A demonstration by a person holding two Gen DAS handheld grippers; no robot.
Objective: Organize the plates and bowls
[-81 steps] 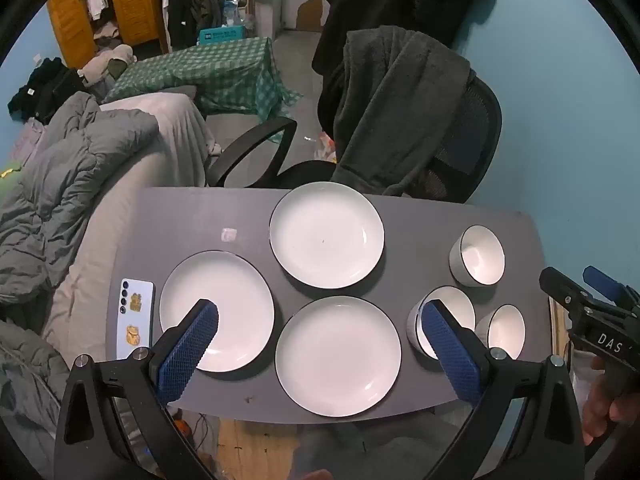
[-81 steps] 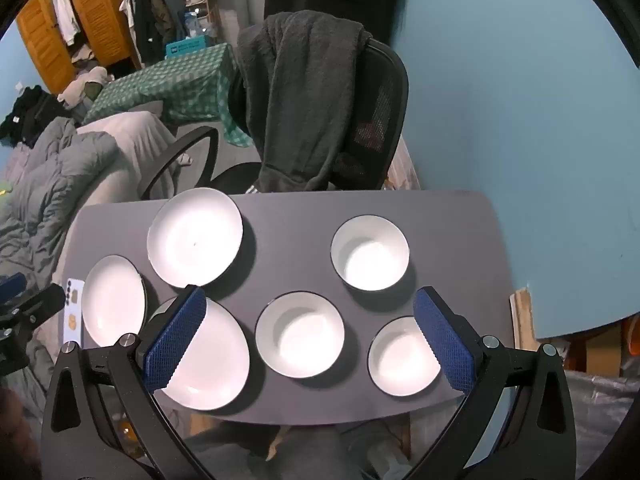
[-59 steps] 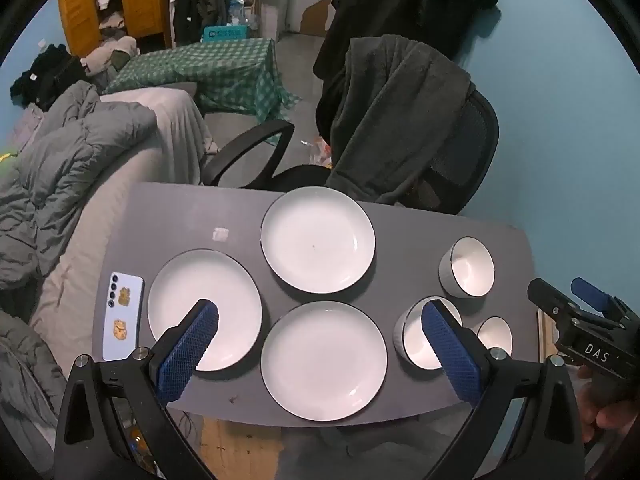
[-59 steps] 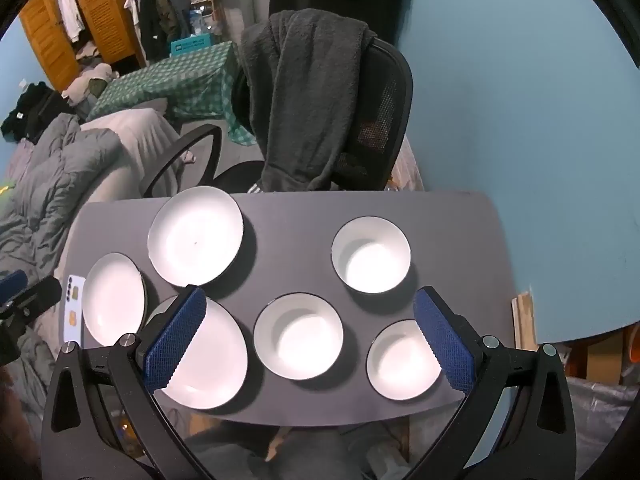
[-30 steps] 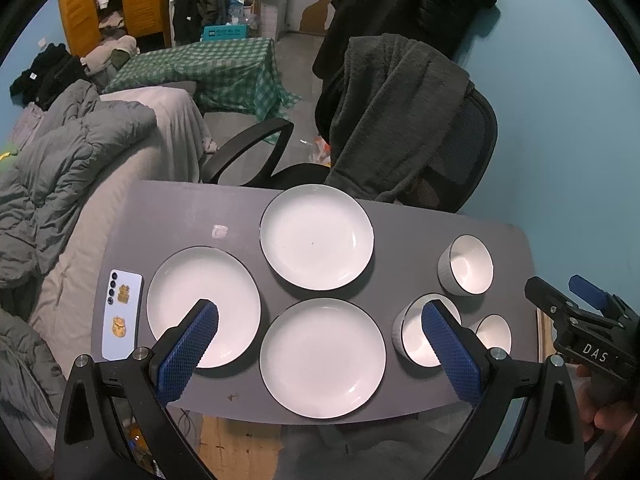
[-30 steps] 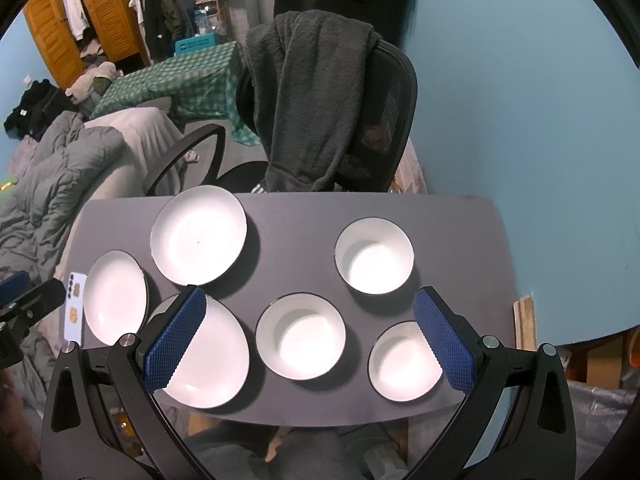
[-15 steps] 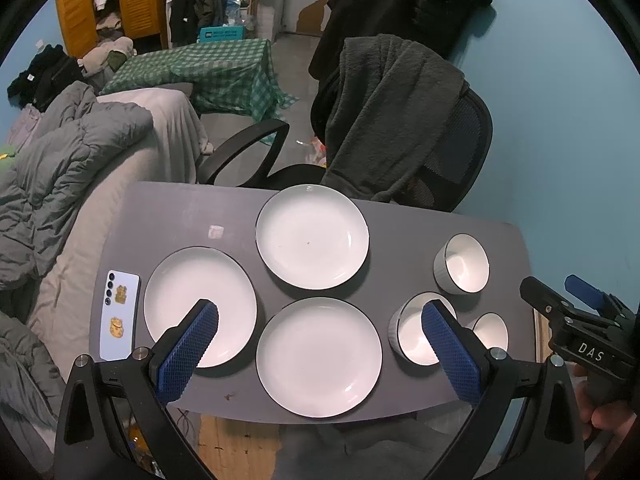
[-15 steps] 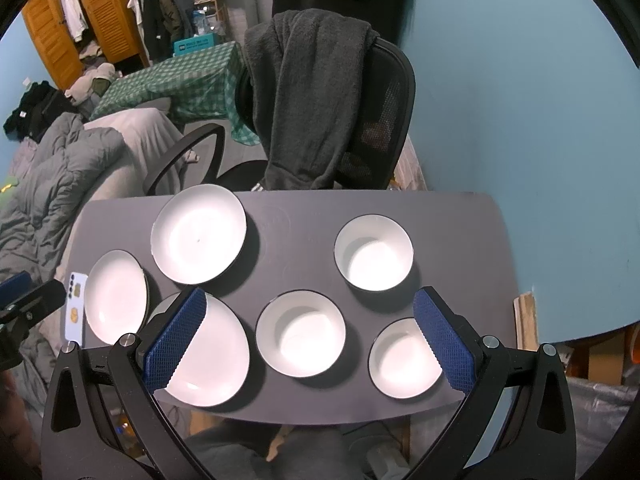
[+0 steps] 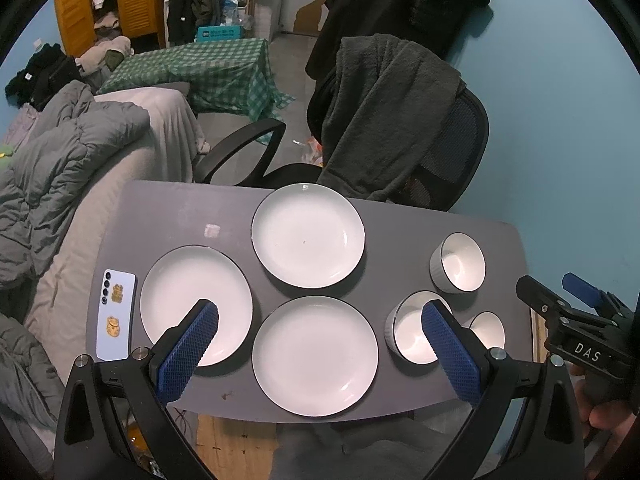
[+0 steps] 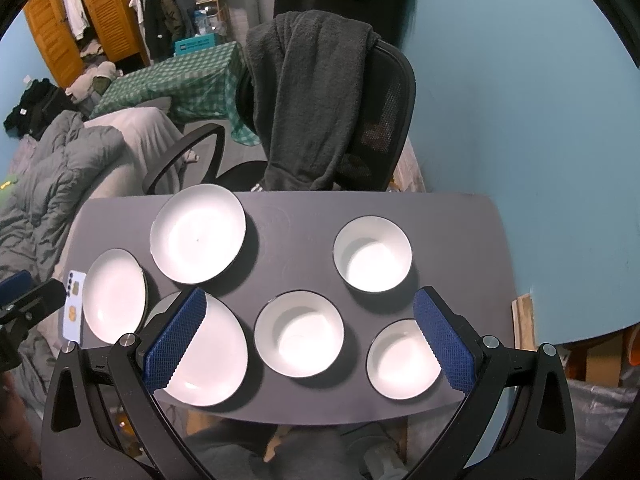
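Observation:
Three white plates with dark rims lie on the grey table (image 9: 400, 216): a far plate (image 9: 308, 235), a left plate (image 9: 188, 288) and a near plate (image 9: 315, 356). Three white bowls stand on the right: a far bowl (image 10: 372, 254), a middle bowl (image 10: 299, 334) and a near right bowl (image 10: 400, 364). My left gripper (image 9: 320, 344) is open and empty, high above the near plate. My right gripper (image 10: 306, 340) is open and empty, high above the middle bowl. The right gripper also shows in the left wrist view (image 9: 576, 320).
A pale blue phone (image 9: 114, 314) lies at the table's left edge. A black office chair (image 9: 440, 152) draped with a dark garment stands behind the table. A bed with a grey duvet (image 9: 60, 160) lies left. A blue wall (image 10: 520, 140) is right.
Both grippers stayed open and high above the table; the views drifted only slightly. No plate or bowl has moved.

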